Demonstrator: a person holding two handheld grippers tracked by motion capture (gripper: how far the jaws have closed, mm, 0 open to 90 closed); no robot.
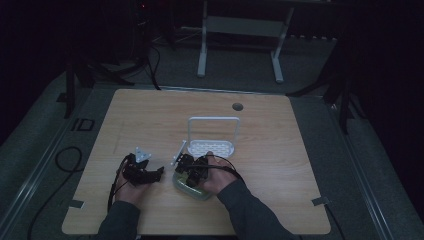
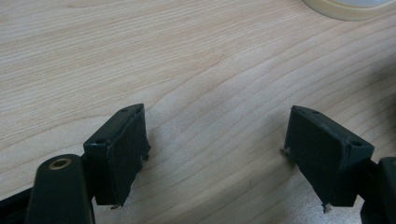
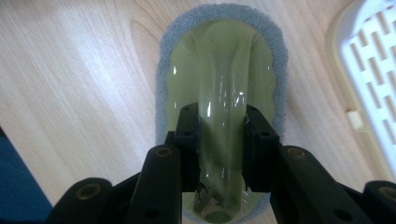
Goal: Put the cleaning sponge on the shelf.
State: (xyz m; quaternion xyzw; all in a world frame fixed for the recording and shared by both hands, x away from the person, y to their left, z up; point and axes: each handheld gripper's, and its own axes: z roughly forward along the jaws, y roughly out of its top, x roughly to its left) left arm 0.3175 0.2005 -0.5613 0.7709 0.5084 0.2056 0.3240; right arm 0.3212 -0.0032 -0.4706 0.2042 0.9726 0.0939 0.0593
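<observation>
A pale green scrubber (image 3: 219, 93) with a raised handle and a grey sponge rim lies flat on the wooden table (image 1: 150, 115). My right gripper (image 3: 222, 135) is shut on that handle, both pads pressed against its sides. From above, the scrubber (image 1: 186, 187) sits under my right hand, just in front of a white slotted holder (image 1: 211, 147) with a tall wire loop. My left gripper (image 2: 217, 149) hovers low over bare wood with its jaws wide apart and nothing between them; in the high view the left gripper (image 1: 159, 172) rests left of the scrubber.
The white holder's slotted tray (image 3: 373, 79) lies close to the scrubber's right in the right gripper view. A cream rim (image 2: 350, 9) shows at the top of the left gripper view. A round cable hole (image 1: 237, 106) is near the table's far edge. Cables trail off the left.
</observation>
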